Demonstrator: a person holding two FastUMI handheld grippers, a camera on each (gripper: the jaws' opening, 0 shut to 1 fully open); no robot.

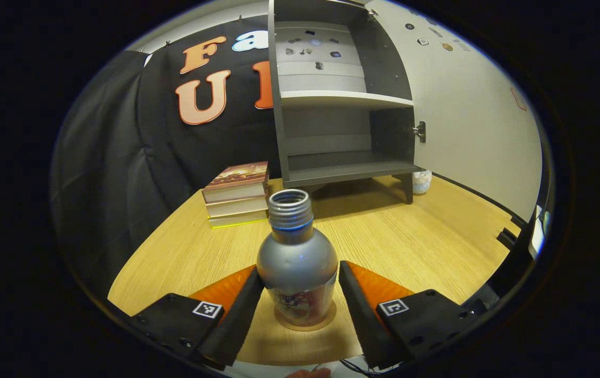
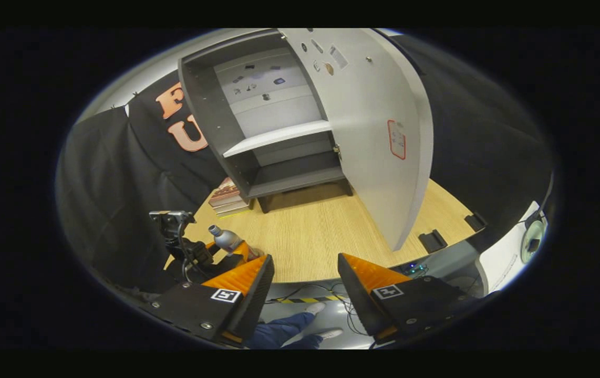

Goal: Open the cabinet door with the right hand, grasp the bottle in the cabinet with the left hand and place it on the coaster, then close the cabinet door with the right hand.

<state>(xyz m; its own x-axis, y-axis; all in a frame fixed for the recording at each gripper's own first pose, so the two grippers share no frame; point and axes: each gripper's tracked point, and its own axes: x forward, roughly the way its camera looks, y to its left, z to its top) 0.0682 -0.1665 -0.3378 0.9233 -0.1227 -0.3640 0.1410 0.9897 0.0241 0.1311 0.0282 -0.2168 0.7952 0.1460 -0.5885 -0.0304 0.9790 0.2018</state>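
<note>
A silver bottle with an uncapped threaded neck stands upright on a round brown coaster at the near edge of the wooden table. My left gripper is shut on the bottle, one finger pressing each side of its body. Behind it the grey cabinet has bare shelves, and its door is swung wide to the right. In the right gripper view my right gripper hangs open and holds nothing. It is off the table's front edge, short of the door. The bottle and left gripper lie at its lower left.
A stack of books lies left of the cabinet. A small white object sits by the cabinet's right leg. Black clamps grip the table's front edge. A person's legs and shoes are below, over cables on the floor.
</note>
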